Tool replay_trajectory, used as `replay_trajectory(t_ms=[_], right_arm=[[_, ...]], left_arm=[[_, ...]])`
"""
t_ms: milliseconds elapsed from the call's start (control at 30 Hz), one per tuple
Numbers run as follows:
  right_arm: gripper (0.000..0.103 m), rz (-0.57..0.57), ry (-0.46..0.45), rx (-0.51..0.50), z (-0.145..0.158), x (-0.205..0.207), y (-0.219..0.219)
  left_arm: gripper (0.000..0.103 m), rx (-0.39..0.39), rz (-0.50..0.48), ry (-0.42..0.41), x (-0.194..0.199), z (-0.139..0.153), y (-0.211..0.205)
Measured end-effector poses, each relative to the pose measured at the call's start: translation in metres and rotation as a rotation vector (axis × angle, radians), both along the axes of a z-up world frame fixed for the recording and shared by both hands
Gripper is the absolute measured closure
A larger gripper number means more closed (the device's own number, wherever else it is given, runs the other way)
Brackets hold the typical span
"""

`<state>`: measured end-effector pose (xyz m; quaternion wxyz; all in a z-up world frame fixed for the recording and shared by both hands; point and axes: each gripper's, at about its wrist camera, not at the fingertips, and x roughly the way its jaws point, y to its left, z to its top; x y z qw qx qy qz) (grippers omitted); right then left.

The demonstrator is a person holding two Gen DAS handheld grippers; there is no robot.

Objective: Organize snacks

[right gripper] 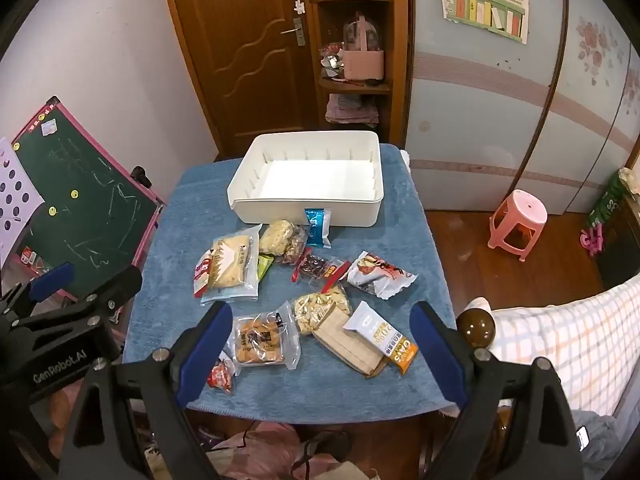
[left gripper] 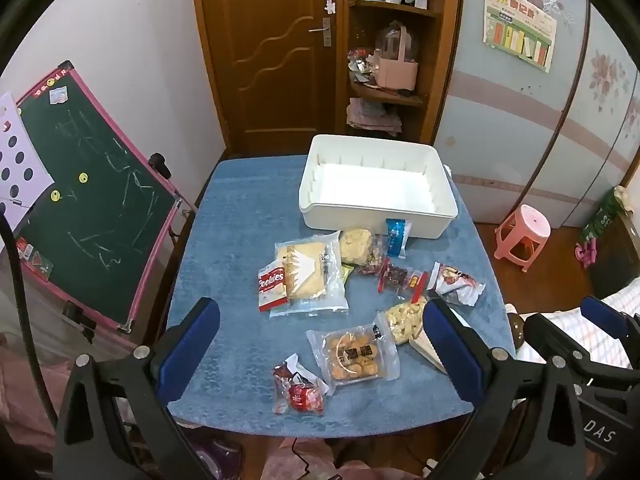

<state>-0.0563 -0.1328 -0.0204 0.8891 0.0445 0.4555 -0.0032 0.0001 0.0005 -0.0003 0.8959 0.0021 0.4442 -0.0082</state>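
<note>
You are holding the left gripper [left gripper: 320, 344] with its jaws spread wide and nothing between the pads, hovering over the near edge of the table [left gripper: 224, 240], which is wearing a blue cloth. You are keeping the right gripper [right gripper: 322, 350] likewise released and gripping nothing, pointing down at the same table. The white bin [right gripper: 308, 216] is sitting at the far side of the cloth and is showing a bare floor inside. The snacks are lying loose on the cloth in front of it: a blue packet [right gripper: 318, 226] is leaning against the bin's near wall, a clear bag of cake [left gripper: 306, 276] is overlapping a red cookie pack [left gripper: 272, 286], a bag of small biscuits [left gripper: 354, 354] is lying between the left gripper's fingers in its own view, and a red sweet wrapper [left gripper: 298, 390] is resting nearest the table's front edge. An orange oat bar [right gripper: 384, 336] is lying beside a tan packet [right gripper: 348, 346], touching it.
</note>
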Motion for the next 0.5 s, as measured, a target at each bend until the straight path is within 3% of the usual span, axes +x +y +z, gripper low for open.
replay_trajectory(t_ms=[500], right_arm=[[0.012,-0.002,0.015,0.003,0.002,-0.007,0.003]], left_arm=[[0.002,-0.02,-0.021,0.023,-0.011,-0.006,0.003]])
